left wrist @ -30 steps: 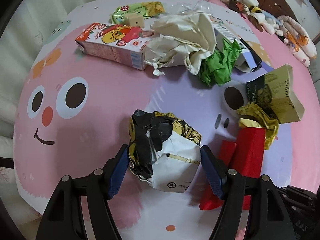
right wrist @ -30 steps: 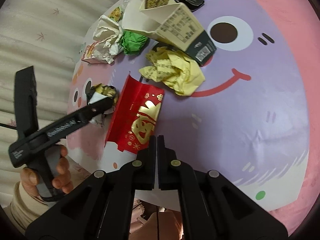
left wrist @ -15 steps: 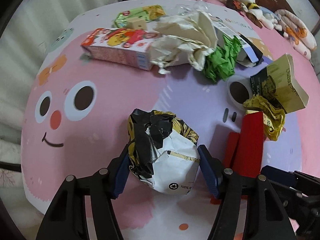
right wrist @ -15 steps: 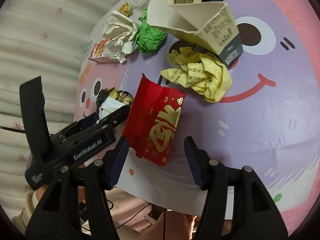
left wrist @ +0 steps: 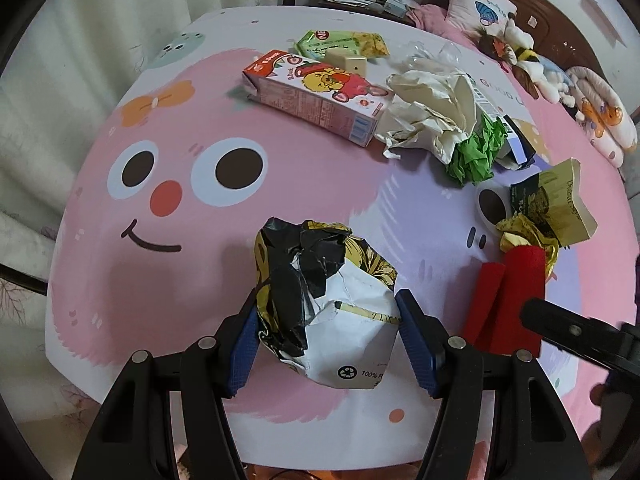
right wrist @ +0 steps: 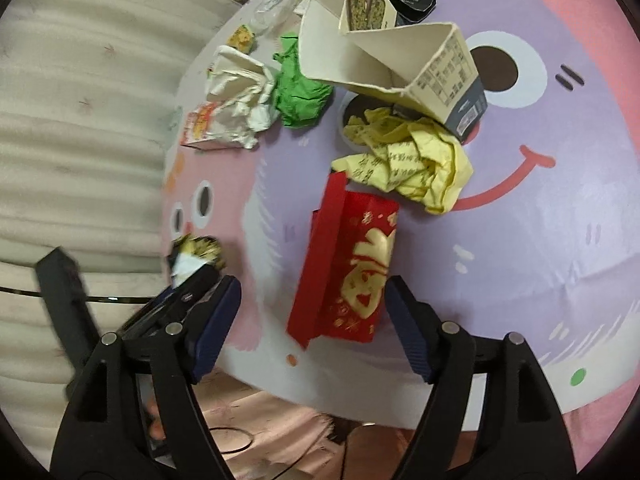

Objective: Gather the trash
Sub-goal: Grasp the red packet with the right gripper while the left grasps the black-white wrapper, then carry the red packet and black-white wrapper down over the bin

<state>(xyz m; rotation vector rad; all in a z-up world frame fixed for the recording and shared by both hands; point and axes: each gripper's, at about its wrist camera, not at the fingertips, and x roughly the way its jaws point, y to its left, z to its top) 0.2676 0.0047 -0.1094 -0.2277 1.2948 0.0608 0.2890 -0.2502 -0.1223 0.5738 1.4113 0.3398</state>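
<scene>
Left claw (left wrist: 326, 334): clamped on the crumpled black-and-white wrapper (left wrist: 324, 300), above the worktop (left wrist: 168, 272).
Right claw (right wrist: 310, 330): jaws just opening, now wide, straddling the near end of the red packet (right wrist: 346, 264) without pressing it.

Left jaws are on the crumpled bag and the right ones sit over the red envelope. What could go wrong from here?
1. The crumpled bag bulges past the left gripper pads; it may slip out in transit.
2. The right gripper, jaws just opened wide, stands around the red envelope, which lies flat at the table edge; closing may push it off or only buckle it.
3. The two grippers are close together; they could bump.
</scene>
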